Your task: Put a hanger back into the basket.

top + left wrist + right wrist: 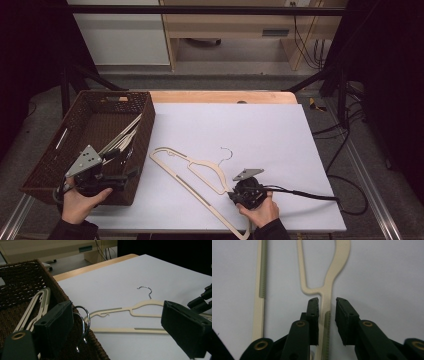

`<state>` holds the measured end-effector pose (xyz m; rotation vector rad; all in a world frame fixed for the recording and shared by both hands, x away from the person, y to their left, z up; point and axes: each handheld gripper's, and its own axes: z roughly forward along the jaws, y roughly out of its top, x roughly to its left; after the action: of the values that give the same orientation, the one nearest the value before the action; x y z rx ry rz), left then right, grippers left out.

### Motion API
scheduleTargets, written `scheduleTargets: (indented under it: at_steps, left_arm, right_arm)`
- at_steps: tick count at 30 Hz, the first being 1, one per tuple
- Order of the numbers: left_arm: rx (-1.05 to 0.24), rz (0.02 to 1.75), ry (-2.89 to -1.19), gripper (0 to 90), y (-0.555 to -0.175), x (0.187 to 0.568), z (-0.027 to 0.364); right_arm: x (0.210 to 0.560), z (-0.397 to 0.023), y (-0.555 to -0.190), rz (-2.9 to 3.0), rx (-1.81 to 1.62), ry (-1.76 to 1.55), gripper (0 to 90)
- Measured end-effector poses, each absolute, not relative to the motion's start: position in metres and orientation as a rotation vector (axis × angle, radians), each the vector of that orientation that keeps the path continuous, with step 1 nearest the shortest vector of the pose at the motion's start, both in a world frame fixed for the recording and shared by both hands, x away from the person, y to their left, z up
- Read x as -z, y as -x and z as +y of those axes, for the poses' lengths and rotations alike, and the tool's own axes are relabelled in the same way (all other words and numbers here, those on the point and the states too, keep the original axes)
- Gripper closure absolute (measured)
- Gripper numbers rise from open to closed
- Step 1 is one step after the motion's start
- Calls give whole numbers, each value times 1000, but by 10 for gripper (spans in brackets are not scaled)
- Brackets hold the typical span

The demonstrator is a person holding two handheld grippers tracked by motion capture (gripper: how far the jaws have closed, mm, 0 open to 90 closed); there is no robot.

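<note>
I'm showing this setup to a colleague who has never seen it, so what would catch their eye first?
Probably the cream hanger lying flat on the white table, with the right gripper straddling one arm of it, a gap showing at one pad. Next, the dark wicker basket at the table's left edge holding more hangers, the left gripper open beside their chrome hooks.

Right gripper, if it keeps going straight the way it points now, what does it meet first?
The right gripper straddles a cream plastic hanger lying on the white table sheet. Straight ahead it would likely follow that arm to the fork in it.
</note>
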<state>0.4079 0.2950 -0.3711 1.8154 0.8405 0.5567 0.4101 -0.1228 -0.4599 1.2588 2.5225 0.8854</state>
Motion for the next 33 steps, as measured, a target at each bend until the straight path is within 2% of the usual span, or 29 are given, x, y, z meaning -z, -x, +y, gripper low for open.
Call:
scheduleTargets:
  at_steps: [3,6,14,19,33]
  left_arm:
    - [-554,837,-1817,103,-407,371,293]
    - [-552,831,-1826,103,-407,371,291]
    - [-540,806,-1843,102,-406,371,281]
    - [-529,773,-1882,100,-408,371,269]
    - [-437,641,-2008,102,-434,362,195]
  right_arm:
    - [464,-125,-401,2541,-827,-1227,666]
    - [466,-124,-399,2535,-829,-1203,671]
    - [467,-122,-398,2493,-806,-1254,793]
    - [464,-121,-399,2500,-814,-1321,795]
    - [443,-133,-400,2482,-892,-1259,797]
